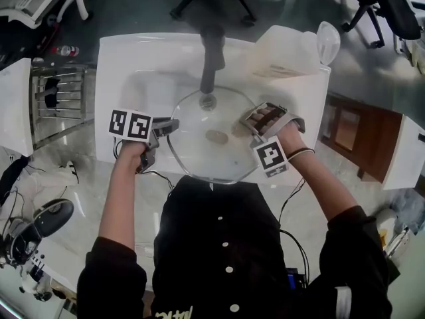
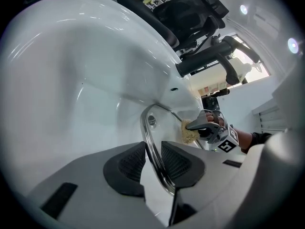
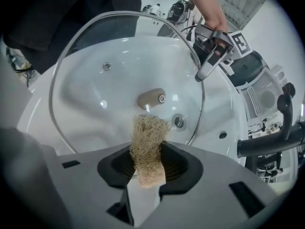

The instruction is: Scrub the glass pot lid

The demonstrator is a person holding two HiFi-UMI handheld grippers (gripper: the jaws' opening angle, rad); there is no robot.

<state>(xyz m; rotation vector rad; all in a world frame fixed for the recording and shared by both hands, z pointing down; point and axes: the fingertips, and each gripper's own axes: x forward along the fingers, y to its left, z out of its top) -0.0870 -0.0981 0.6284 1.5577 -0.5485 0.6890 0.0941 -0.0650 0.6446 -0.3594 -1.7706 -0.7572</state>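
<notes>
The glass pot lid (image 1: 199,153), round with a metal rim and a brownish knob (image 1: 216,137), is held tilted over the white sink (image 1: 143,85). My left gripper (image 1: 171,126) is shut on the lid's left rim; in the left gripper view the rim (image 2: 151,142) runs between the two pads. My right gripper (image 1: 251,126) is shut on a tan loofah scrubber (image 3: 148,142), whose tip rests against the glass near the knob (image 3: 151,98). The right gripper view shows the left gripper (image 3: 209,63) at the lid's (image 3: 95,46) far rim.
A black faucet (image 1: 212,52) rises at the sink's back, above the drain (image 1: 208,101). A translucent plastic container (image 1: 285,52) stands at the back right of the counter. A wire rack (image 1: 60,102) is at the left, and office chairs are behind.
</notes>
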